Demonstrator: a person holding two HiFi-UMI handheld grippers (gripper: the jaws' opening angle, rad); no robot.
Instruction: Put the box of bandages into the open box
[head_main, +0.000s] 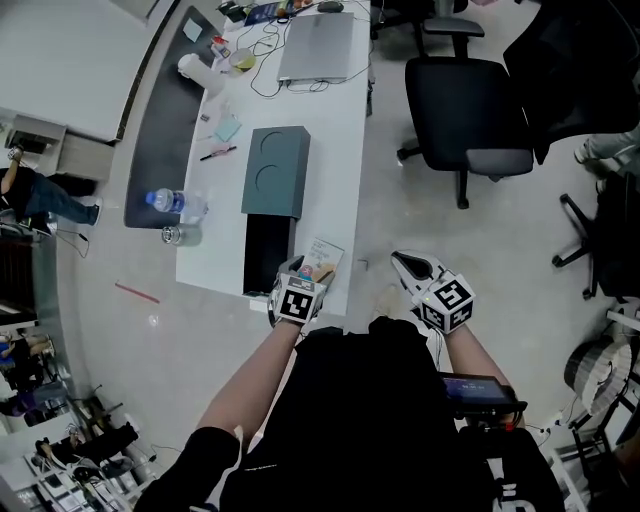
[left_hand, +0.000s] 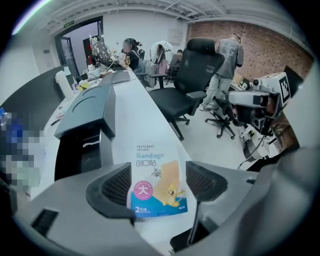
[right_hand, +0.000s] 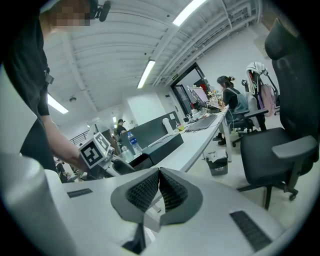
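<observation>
The bandage box (left_hand: 157, 175), a flat pack with a cartoon print, lies on the white table (head_main: 330, 120) by its near edge, also seen in the head view (head_main: 323, 258). My left gripper (left_hand: 159, 186) is open, one pad on each side of the pack and not pressing on it; in the head view the left gripper (head_main: 306, 270) hangs over the table's near end. Just left of the pack sits the open box (head_main: 264, 258) with a black inside (left_hand: 79, 156); its teal lid (head_main: 277, 170) lies behind it. My right gripper (head_main: 404, 262) is shut and empty (right_hand: 159, 184), off the table over the floor.
A water bottle (head_main: 172, 203) lies at the table's left edge. A laptop (head_main: 318, 47), cables and small items fill the far end. A black office chair (head_main: 470, 110) stands right of the table. A dark partition (head_main: 160, 120) runs along the left.
</observation>
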